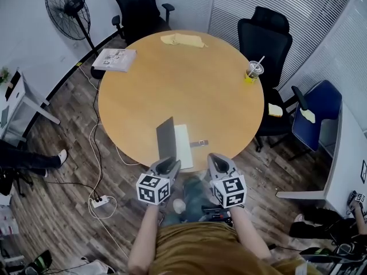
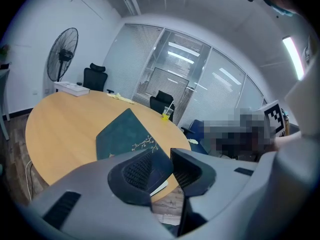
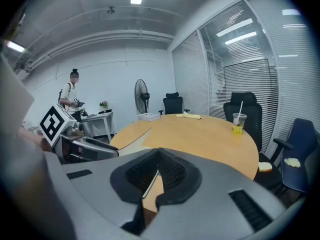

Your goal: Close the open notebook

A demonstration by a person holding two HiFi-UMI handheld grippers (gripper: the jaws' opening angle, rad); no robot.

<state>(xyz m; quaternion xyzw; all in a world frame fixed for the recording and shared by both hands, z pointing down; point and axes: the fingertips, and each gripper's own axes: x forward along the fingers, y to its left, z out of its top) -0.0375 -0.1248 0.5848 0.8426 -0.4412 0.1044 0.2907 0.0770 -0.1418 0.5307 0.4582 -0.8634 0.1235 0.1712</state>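
Note:
The notebook lies at the near edge of the round wooden table [image 1: 172, 85]. Its dark teal cover [image 1: 166, 137] stands raised over the white page [image 1: 184, 146]. In the left gripper view the cover [image 2: 125, 134] shows a gold floral motif. Its near corner reaches in between the jaws of my left gripper [image 2: 167, 156], which stand apart without pressing on it. In the head view my left gripper [image 1: 170, 162] sits just below the cover. My right gripper [image 1: 219, 159] is to the right of the notebook, off the page, and its jaws [image 3: 158, 153] meet with nothing held.
A small grey object [image 1: 199, 144] lies beside the page. A cup of yellow drink with a straw [image 1: 253, 71] stands at the right rim. A paper stack [image 1: 114, 59] and a yellow cloth [image 1: 182, 39] lie at the far side. Black chairs [image 1: 264, 39] ring the table.

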